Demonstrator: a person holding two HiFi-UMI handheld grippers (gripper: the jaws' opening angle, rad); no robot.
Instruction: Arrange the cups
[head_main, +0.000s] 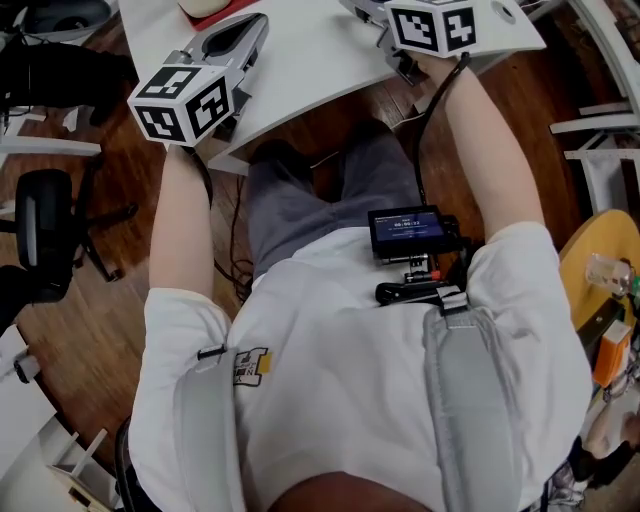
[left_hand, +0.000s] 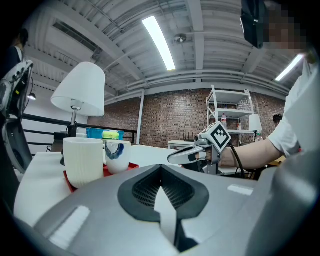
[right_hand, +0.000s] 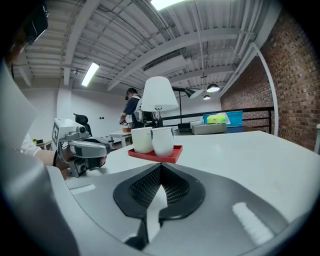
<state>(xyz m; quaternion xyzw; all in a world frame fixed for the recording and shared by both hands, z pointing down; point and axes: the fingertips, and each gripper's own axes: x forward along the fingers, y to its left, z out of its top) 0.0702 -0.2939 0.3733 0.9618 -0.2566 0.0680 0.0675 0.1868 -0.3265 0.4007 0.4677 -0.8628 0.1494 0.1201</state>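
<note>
In the left gripper view, the left gripper (left_hand: 161, 200) has its jaws pressed together on nothing. A ribbed white cup (left_hand: 83, 161) and a smooth white cup with a blue marking (left_hand: 117, 156) stand side by side on a flat red tray (left_hand: 70, 181) on the white tabletop (left_hand: 30, 190). In the right gripper view, the right gripper (left_hand: 171, 159) is likewise closed and empty, and the tray lies further in. In the head view, both grippers sit at the tabletop's near edge, well apart.

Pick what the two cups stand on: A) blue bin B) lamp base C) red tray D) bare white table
C: the ribbed cup and the blue-patterned cup both stand on the red tray, which lies on the white table.
</note>
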